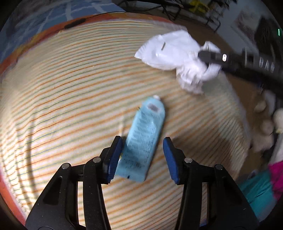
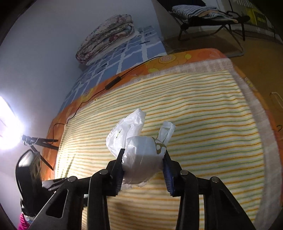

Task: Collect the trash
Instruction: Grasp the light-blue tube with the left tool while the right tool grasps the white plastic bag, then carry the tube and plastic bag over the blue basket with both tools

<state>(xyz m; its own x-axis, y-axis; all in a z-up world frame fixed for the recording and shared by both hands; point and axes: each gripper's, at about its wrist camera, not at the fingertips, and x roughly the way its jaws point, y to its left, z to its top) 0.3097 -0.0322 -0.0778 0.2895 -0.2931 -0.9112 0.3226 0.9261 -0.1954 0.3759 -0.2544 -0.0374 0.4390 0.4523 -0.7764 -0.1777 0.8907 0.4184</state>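
A light blue tube (image 1: 144,139) with a white cap lies on the striped blanket (image 1: 70,88). My left gripper (image 1: 143,143) is open, its blue pads on either side of the tube's lower half, the left pad touching or nearly touching it. My right gripper (image 2: 143,155) is shut on a white plastic bag (image 2: 139,154) that has something bulky inside, and holds it above the blanket (image 2: 203,115). In the left wrist view the bag (image 1: 176,54) hangs from the right gripper (image 1: 210,57) at the upper right.
The bed has an orange floral sheet (image 2: 176,58) with a black cable (image 2: 113,83) along it. A folded quilt (image 2: 107,37) lies on a blue checked mat. A cot (image 2: 208,14) stands on the wooden floor. Soft toys (image 1: 265,123) and clothes lie at the right.
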